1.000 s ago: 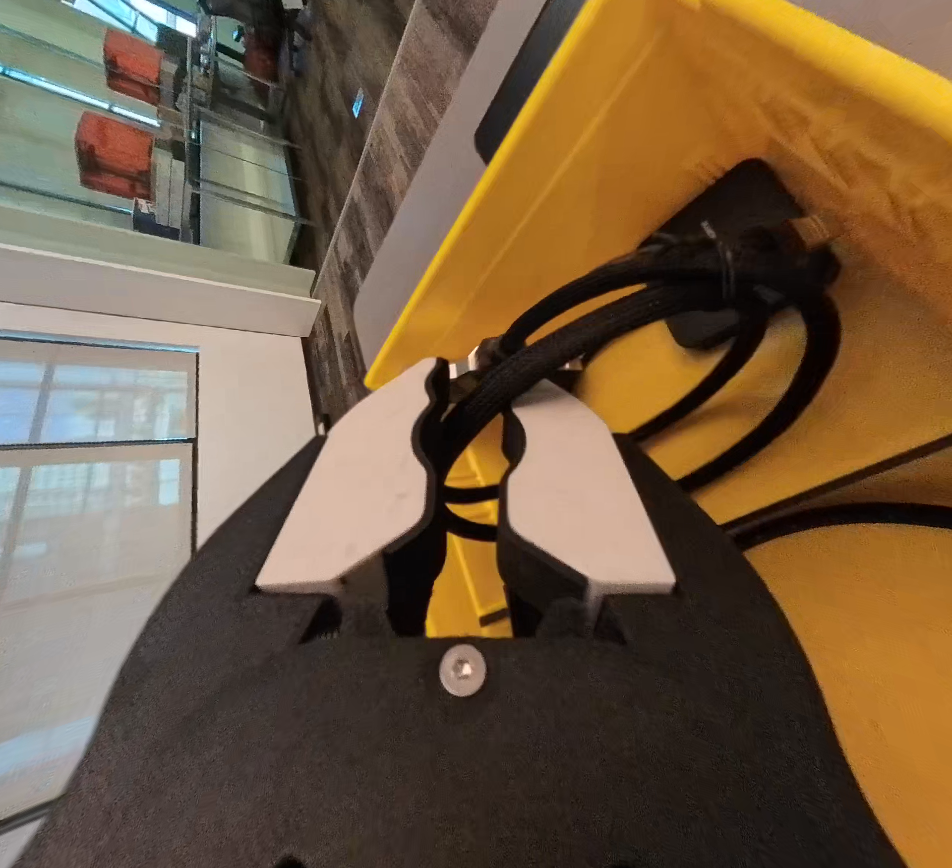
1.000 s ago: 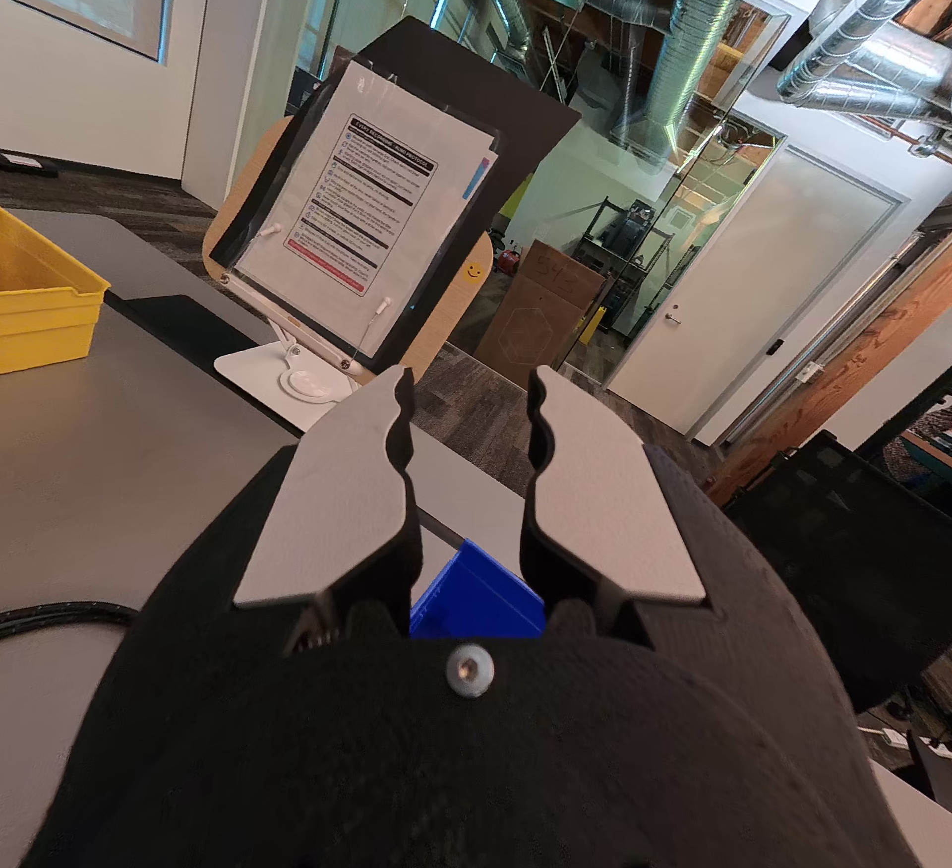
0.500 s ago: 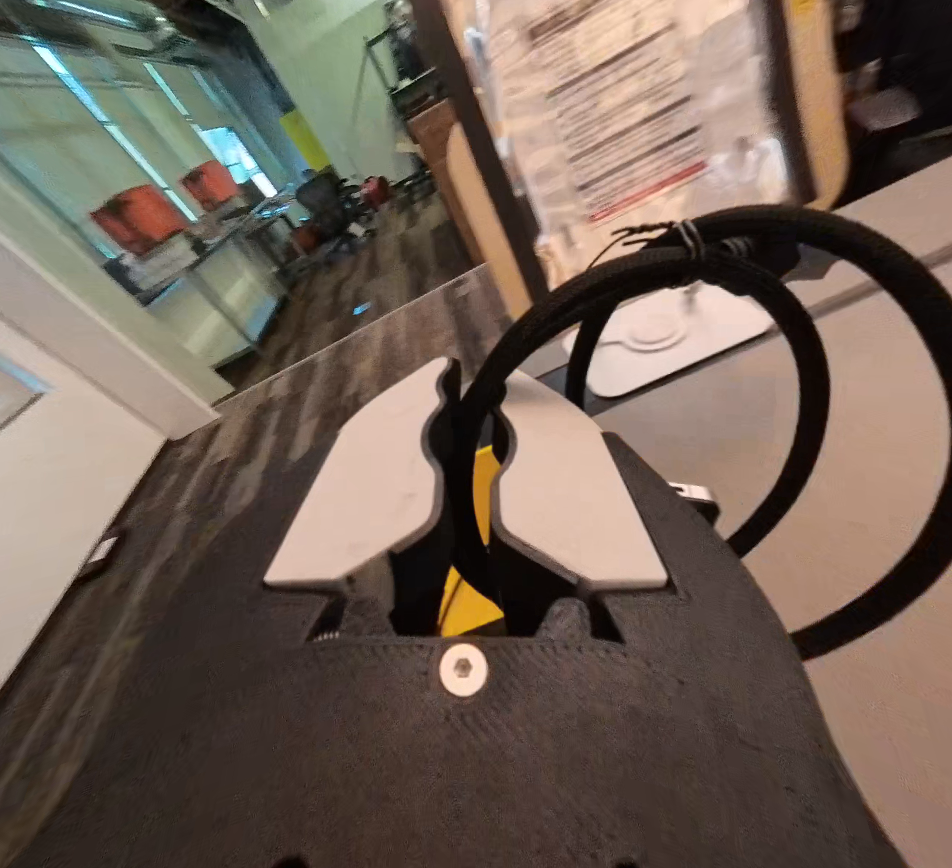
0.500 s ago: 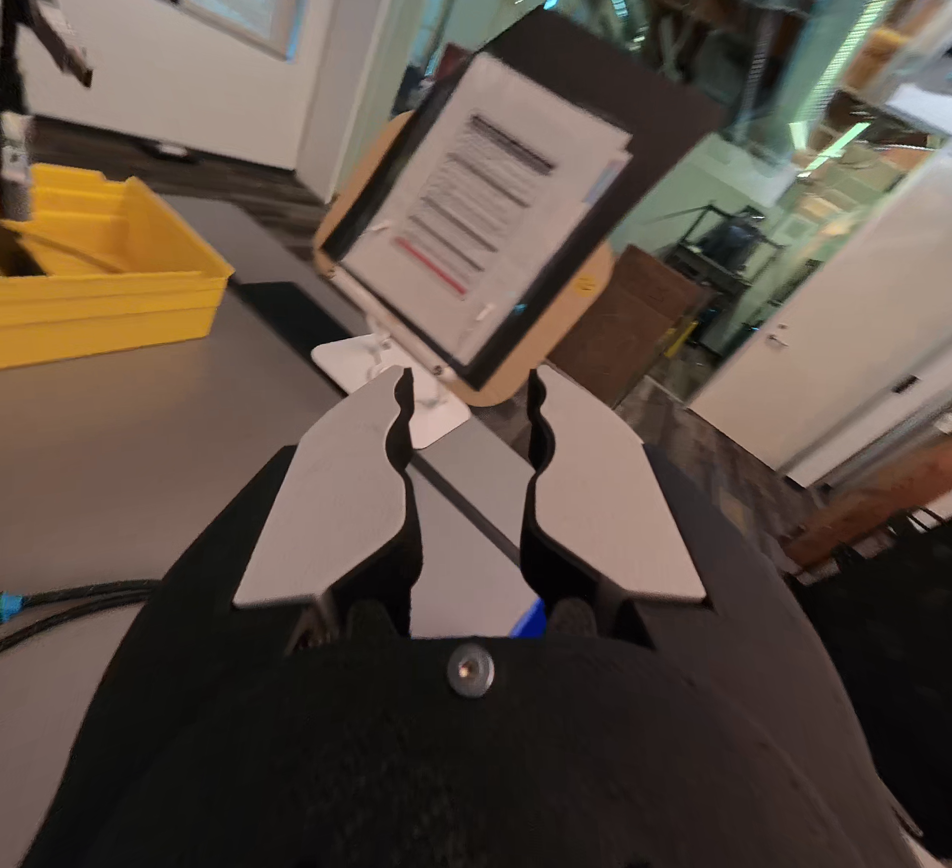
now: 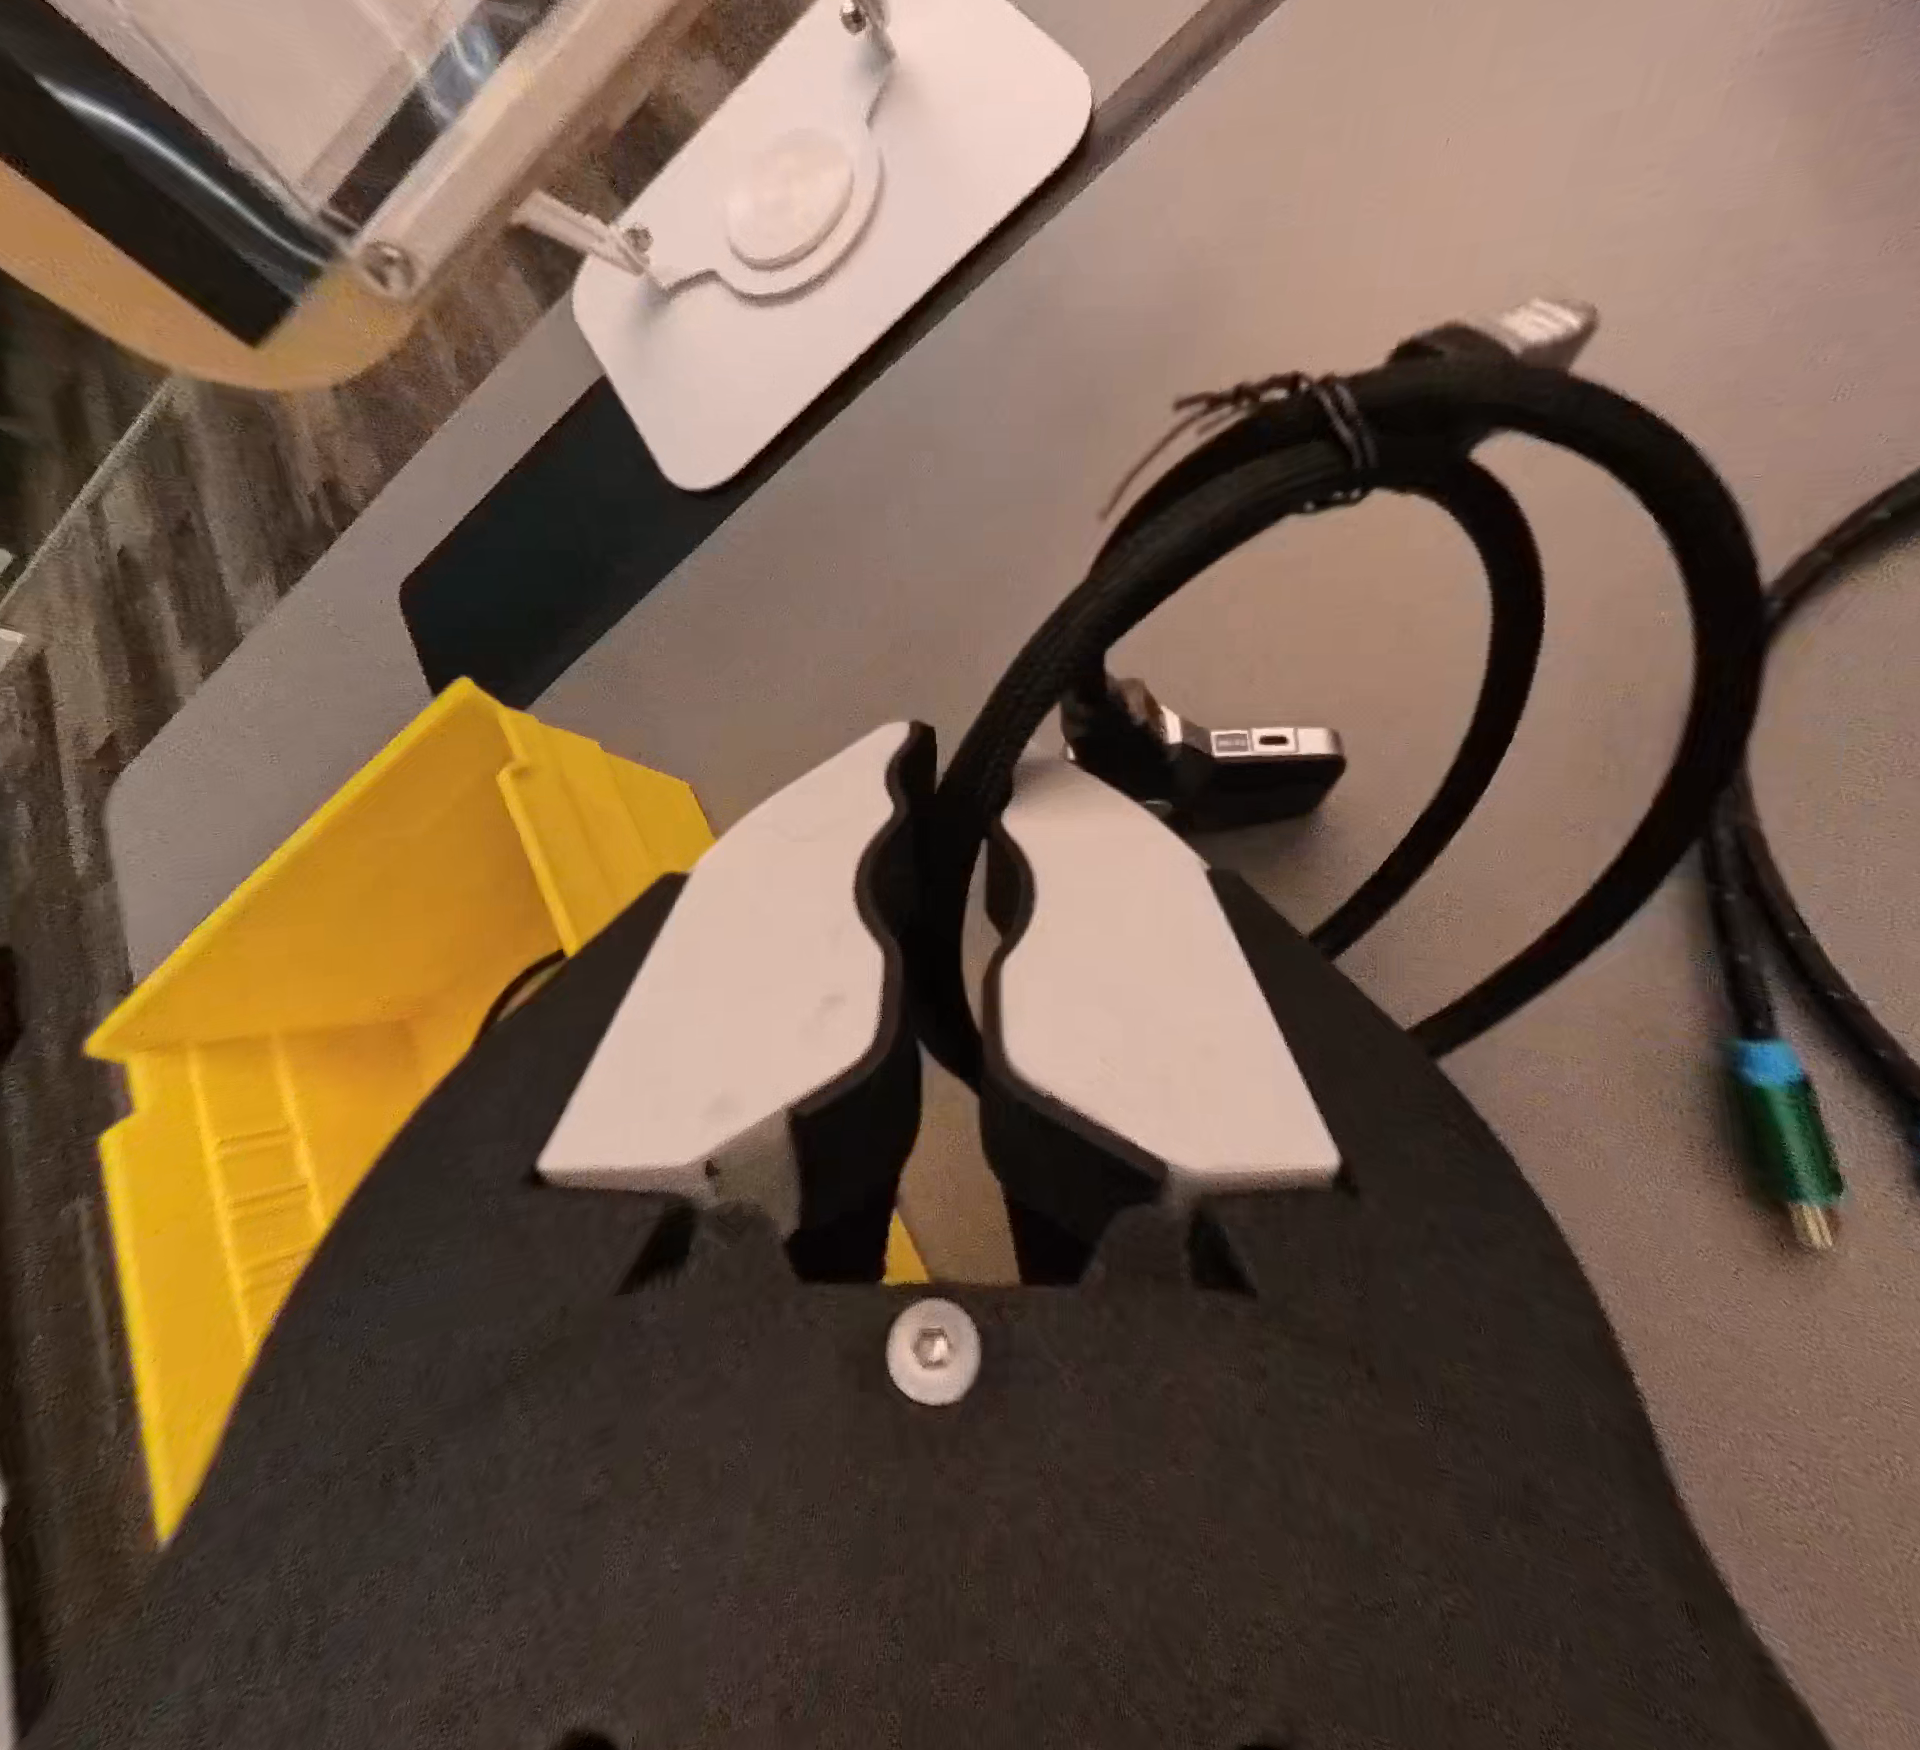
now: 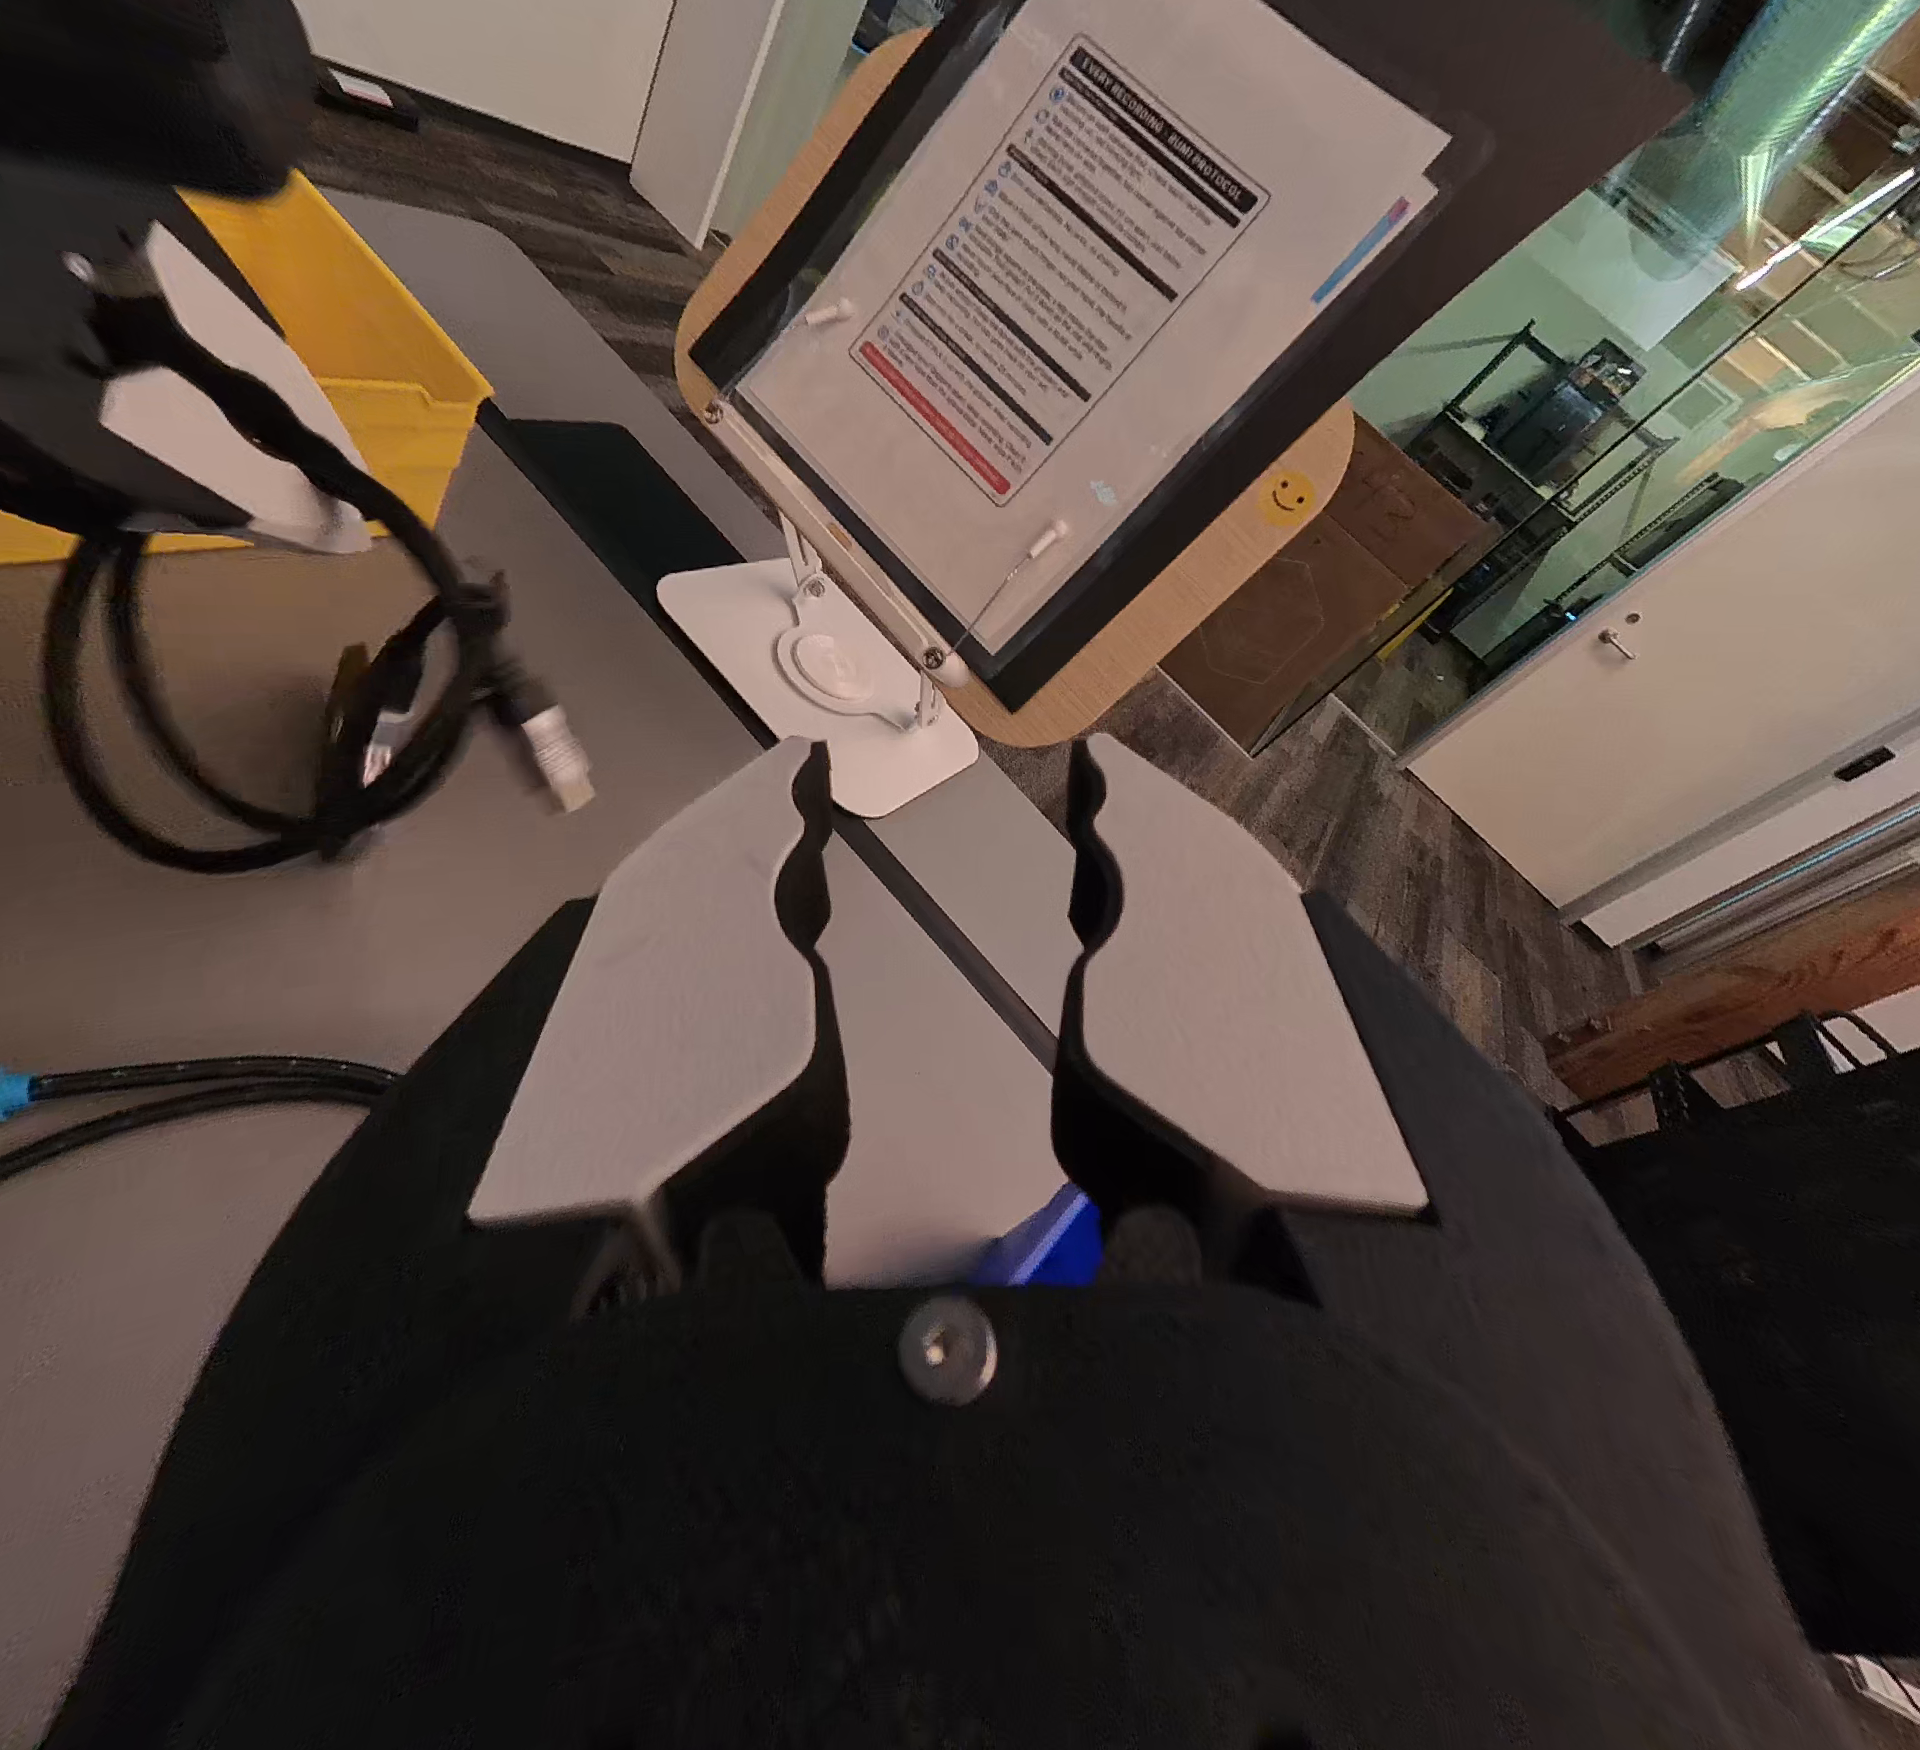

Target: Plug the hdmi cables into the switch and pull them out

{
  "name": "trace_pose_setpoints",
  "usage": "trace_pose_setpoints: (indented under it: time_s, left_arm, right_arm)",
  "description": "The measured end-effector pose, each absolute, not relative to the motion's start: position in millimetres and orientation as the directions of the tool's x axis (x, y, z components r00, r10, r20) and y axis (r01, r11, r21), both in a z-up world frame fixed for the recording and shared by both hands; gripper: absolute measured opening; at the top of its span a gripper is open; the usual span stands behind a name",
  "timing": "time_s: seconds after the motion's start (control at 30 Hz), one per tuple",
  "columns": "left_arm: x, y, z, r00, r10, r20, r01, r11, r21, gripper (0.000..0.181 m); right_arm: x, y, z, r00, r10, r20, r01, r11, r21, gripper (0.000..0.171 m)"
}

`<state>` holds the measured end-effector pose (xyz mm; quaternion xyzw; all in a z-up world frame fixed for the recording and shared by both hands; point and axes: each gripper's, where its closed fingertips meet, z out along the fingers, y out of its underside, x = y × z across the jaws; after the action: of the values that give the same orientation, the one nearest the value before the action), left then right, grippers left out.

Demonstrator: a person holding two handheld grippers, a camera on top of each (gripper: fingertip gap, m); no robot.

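Office-type workspace with lab or workshop feel; grey desk [image 6: 260,952] carries printed sheet in clear stand [image 6: 1049,298] on white base; yellow parts bin [image 5: 343,952] and blue bin [image 6: 1049,1233] at desk edges; grey plank-pattern carpet floor [image 6: 1382,869]; glass partition walls [image 6: 1662,350] give onto further rooms with black shelving racks; exposed silver ventilation ducts [image 6: 1808,27] overhead; white door with lever handle [image 6: 1621,651]; cardboard box [image 6: 1309,620] on floor behind stand.
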<state>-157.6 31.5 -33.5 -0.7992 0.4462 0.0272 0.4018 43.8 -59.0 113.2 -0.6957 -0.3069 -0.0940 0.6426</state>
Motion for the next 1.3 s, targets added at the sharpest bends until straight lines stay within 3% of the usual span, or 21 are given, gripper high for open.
trace_pose_setpoints:
  time_s: [0.4, 0.53, 0.6, 0.8, 0.9, 1.0, 1.1, 1.3]
  left_arm:
    - [-188.8, 58.5, -76.7, 0.658, -0.547, -0.517, -0.753, -0.484, -0.447, 0.009]
    - [-198.8, 57.4, -91.2, 0.574, -0.555, -0.601, -0.807, -0.507, -0.303, 0.021]
    - [-197.5, 61.9, -94.5, 0.555, -0.556, -0.619, -0.817, -0.504, -0.28, 0.018]
    - [-189.0, 51.8, -106.3, 0.606, -0.609, -0.512, -0.787, -0.552, -0.275, 0.006]
    - [-190.3, 38.4, -126.9, 0.583, -0.674, -0.454, -0.799, -0.575, -0.173, 0.005]
    - [-199.8, 32.7, -144.1, 0.531, -0.706, -0.469, -0.815, -0.577, -0.053, 0.011]
    - [-199.9, 32.9, -142.0, 0.505, -0.712, -0.489, -0.832, -0.552, -0.055, 0.013]
    - [-208.6, 20.1, -121.0, 0.557, -0.726, -0.403, -0.813, -0.575, -0.087, 0.049]
  right_arm:
    - [27.6, -43.3, 89.2, 0.743, 0.34, 0.577, 0.624, -0.041, -0.78, 0.045]
    - [22.3, -38.0, 79.1, 0.725, 0.345, 0.596, 0.651, -0.064, -0.756, 0.045]
    - [21.0, -35.2, 75.6, 0.721, 0.345, 0.602, 0.659, -0.072, -0.748, 0.045]
    - [25.7, -33.3, 71.0, 0.725, 0.34, 0.599, 0.66, -0.096, -0.745, 0.045]
    - [27.7, -33.7, 72.1, 0.73, 0.338, 0.595, 0.655, -0.097, -0.749, 0.045]
    - [25.9, -34.3, 72.2, 0.724, 0.342, 0.599, 0.66, -0.093, -0.745, 0.045]
    - [17.4, -37.2, 72.3, 0.707, 0.373, 0.601, 0.666, -0.065, -0.743, 0.045]
    - [-65.7, -82.9, 61.0, 0.449, 0.687, 0.571, 0.629, 0.21, -0.748, 0.046]
